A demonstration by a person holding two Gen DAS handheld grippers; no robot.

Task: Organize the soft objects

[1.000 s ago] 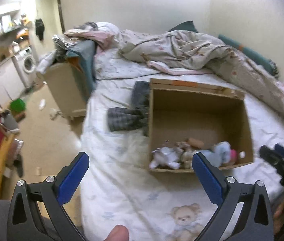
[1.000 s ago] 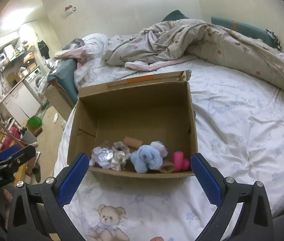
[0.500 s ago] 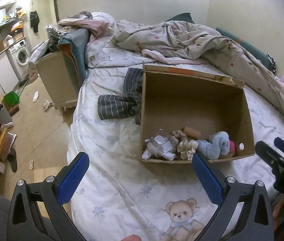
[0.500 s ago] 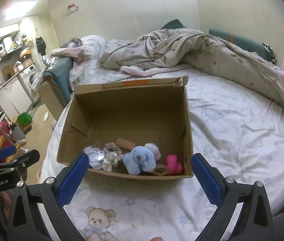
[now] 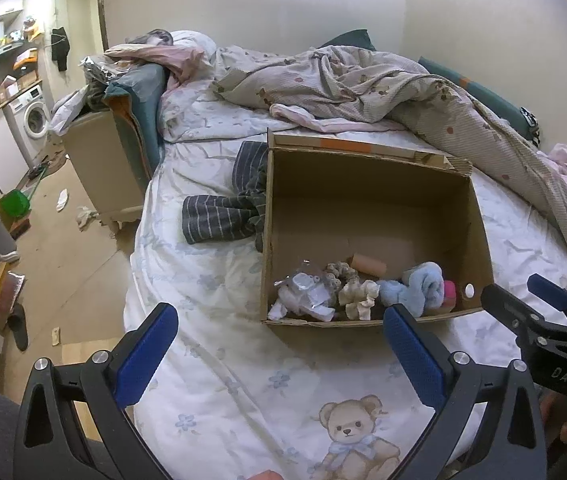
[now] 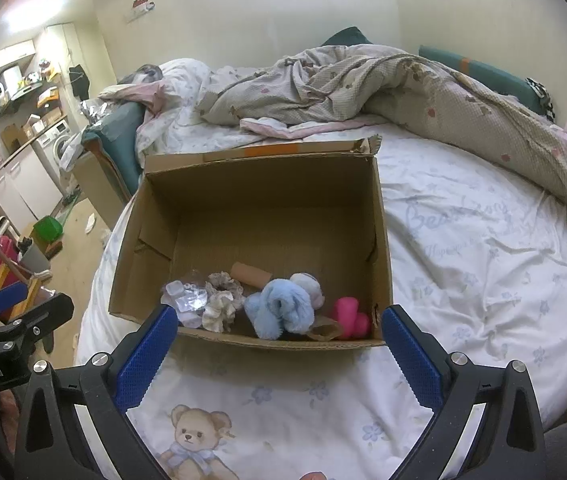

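An open cardboard box [image 5: 367,184] [image 6: 259,184] lies on the bed. Along its near wall sit a silvery white soft toy [image 6: 185,300], a cream scrunchie [image 6: 221,308], a light blue plush [image 6: 281,308], a pink soft piece [image 6: 349,314] and a brown tube [image 6: 251,274]. They also show in the left wrist view, with the blue plush [image 5: 419,288] at the right. My left gripper [image 5: 279,352] is open and empty, in front of the box. My right gripper [image 6: 279,352] is open and empty, just before the box's near wall.
A striped dark garment [image 5: 223,212] lies left of the box. A rumpled quilt [image 5: 363,80] covers the far side of the bed. The bed sheet [image 6: 483,248] has a teddy bear print [image 6: 195,440]. A bedside cabinet [image 5: 99,168] and cluttered floor [image 5: 63,240] are at the left.
Both grippers have shifted their view a little; the box now sits slightly farther right and lower in the left wrist view. Both stay open and empty. The box contents have not moved.
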